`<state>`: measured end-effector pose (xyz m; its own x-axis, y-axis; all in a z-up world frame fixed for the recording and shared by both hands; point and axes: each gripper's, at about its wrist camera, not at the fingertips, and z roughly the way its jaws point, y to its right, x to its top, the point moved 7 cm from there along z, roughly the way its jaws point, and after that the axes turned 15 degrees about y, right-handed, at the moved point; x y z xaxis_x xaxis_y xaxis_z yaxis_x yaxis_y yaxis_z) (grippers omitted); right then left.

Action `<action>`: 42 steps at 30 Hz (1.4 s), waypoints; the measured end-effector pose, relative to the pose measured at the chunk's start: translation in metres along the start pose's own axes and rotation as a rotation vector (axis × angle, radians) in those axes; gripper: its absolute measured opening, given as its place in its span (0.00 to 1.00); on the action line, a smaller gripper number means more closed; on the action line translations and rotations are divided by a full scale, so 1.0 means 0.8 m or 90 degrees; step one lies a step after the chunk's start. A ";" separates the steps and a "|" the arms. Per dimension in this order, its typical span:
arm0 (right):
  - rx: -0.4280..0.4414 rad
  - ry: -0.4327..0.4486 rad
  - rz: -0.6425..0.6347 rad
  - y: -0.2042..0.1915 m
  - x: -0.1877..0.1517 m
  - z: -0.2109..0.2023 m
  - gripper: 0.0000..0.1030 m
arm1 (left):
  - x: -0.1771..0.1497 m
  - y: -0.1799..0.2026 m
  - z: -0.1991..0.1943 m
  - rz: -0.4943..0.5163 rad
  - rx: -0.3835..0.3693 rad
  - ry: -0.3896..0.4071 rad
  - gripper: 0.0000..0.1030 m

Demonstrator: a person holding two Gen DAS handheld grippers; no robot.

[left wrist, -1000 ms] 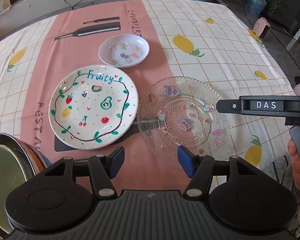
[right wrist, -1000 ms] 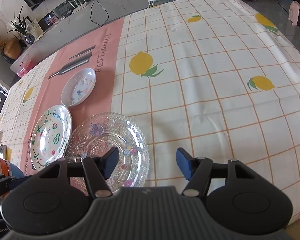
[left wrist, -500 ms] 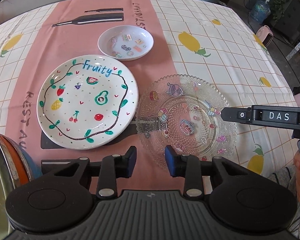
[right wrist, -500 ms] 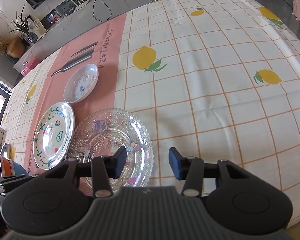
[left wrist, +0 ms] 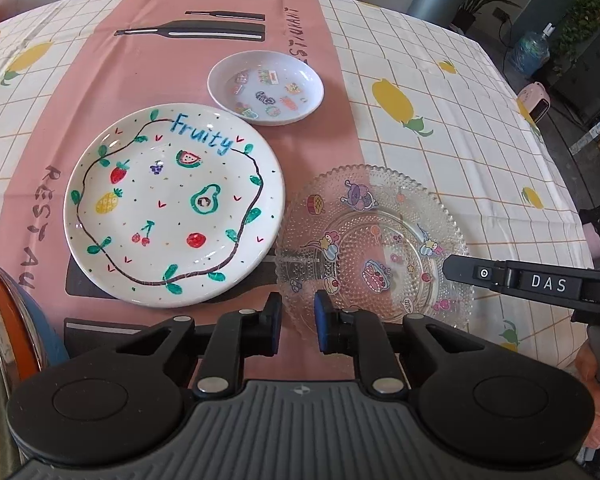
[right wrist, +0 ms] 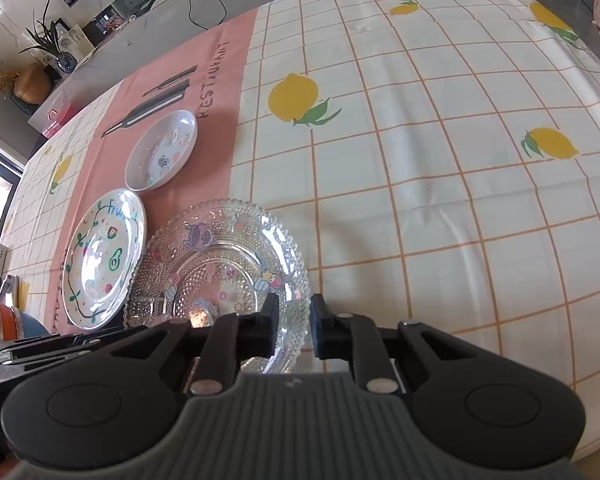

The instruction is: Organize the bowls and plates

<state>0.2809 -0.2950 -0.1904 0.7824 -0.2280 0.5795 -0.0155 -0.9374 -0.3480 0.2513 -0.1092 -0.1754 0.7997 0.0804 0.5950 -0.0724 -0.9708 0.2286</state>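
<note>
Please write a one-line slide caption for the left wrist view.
Left claw closing around the near rim of the clear glass plate, beside the Fruity plate and small white dish.

The glass plate (left wrist: 374,246), Fruity plate (left wrist: 172,204) and small bowl (left wrist: 266,86) crowd the pink strip; the checked worktop (right wrist: 440,184) to their right lies open.

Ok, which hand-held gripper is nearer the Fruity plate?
Left. The left hand-held gripper, jaws just closing around the glass plate's near rim, sits beside the Fruity plate; the right hand-held gripper, also closing on that rim, is across the glass plate.
</note>
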 end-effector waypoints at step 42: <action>0.032 0.009 0.056 0.009 0.002 -0.001 0.20 | -0.007 -0.023 0.002 -0.109 -0.086 -0.021 0.14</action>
<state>0.2811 -0.3024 -0.1915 0.7706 -0.3134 0.5550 -0.0525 -0.8990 -0.4348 0.2495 -0.0921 -0.1843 0.8259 0.2319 0.5140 -0.0112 -0.9046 0.4262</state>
